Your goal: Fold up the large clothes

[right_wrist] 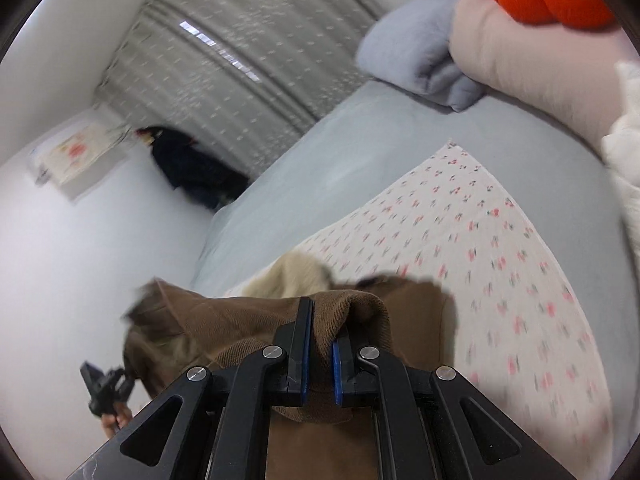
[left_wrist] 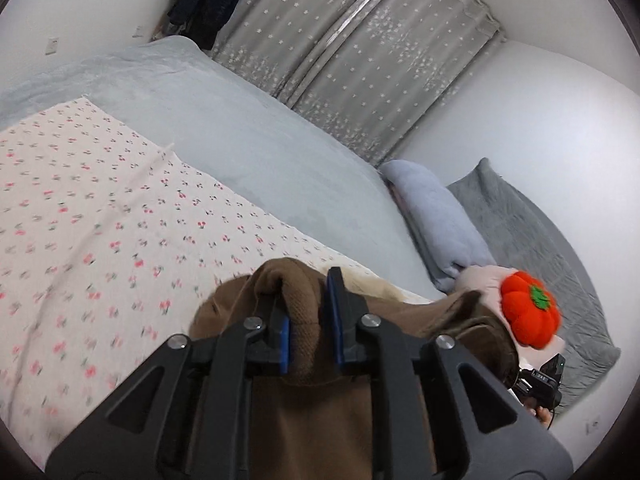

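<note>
1. My left gripper (left_wrist: 306, 312) pinches a brown garment (left_wrist: 320, 420) fold.
2. My right gripper (right_wrist: 322, 332) pinches its other end — garment over the cherry-print sheet (left_wrist: 100, 220), near the bed (left_wrist: 248, 128) edge.

Bedding: pale blue blanket (left_wrist: 248, 128) under cherry-print sheet (left_wrist: 100, 220).
Bed head: lilac pillow (left_wrist: 436, 216), grey quilt (left_wrist: 532, 240), orange plush pumpkin (left_wrist: 528, 312).
Backdrop: star-patterned grey curtains (left_wrist: 348, 68); dark clothing (left_wrist: 212, 0) hanging alongside.
</note>
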A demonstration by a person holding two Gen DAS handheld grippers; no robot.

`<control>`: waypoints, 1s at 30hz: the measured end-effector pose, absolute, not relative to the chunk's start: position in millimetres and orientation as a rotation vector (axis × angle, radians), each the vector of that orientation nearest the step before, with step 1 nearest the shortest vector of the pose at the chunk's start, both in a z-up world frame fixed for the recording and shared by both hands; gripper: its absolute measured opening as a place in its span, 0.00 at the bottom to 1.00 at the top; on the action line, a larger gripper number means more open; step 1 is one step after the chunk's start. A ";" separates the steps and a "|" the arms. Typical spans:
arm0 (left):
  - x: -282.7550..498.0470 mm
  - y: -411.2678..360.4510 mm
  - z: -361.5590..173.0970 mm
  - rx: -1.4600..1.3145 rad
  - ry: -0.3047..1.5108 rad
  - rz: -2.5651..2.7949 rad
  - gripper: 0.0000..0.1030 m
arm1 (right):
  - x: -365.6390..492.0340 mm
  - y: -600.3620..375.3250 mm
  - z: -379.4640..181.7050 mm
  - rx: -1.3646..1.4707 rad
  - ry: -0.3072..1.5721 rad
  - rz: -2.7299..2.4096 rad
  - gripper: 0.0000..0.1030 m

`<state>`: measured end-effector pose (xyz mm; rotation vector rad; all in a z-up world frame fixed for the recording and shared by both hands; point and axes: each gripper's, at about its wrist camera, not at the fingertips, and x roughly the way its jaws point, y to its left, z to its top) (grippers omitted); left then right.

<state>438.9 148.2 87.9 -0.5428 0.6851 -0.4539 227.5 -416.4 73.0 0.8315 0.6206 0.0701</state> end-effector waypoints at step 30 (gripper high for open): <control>527.4 88.3 -16.0 -0.178 0.939 -0.208 0.45 | 337.5 -411.5 -6.4 0.518 0.819 -0.195 0.61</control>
